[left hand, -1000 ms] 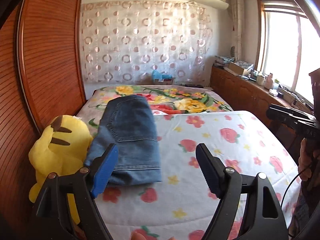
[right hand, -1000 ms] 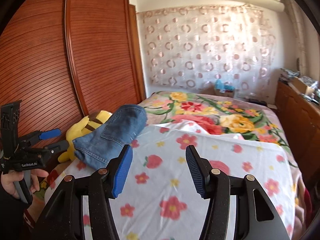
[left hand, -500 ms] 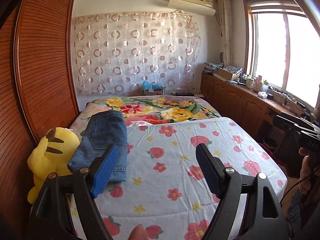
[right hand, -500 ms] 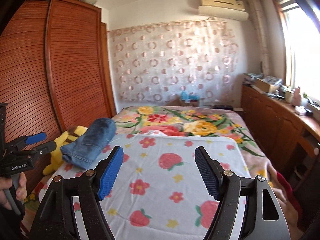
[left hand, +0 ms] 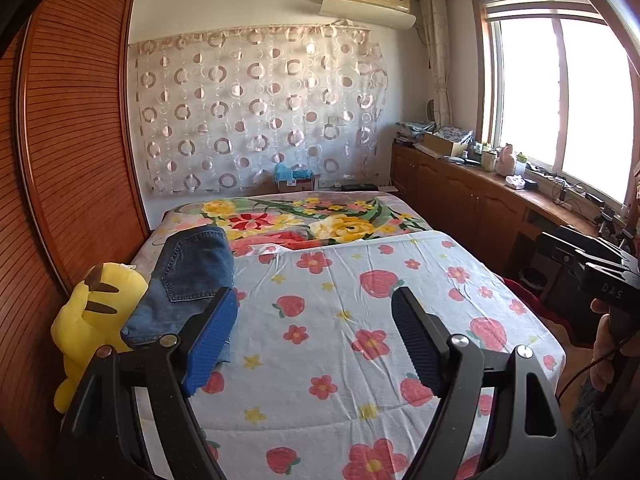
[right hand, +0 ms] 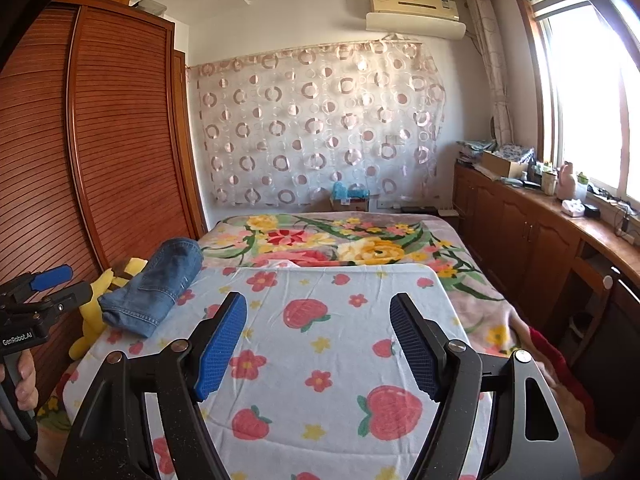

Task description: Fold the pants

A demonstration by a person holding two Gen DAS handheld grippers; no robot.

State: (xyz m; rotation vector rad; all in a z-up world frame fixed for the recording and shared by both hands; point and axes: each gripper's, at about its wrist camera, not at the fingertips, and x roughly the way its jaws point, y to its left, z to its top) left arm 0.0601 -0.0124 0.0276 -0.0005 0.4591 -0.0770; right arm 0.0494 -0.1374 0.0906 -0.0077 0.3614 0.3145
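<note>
1. left gripper [left hand: 314, 340] and right gripper [right hand: 318, 344] both spread wide, holding nothing, above the strawberry sheet [left hand: 360, 320].
2. folded jeans [left hand: 188, 280] lie along the sheet's wardrobe-side edge, long axis running toward the headboard, touching the yellow plush [left hand: 90, 320].

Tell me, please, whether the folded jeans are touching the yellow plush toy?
Touching. In the right wrist view, the folded jeans overlap the yellow plush toy with no gap between them; the left wrist view shows the same shared edge.
</note>
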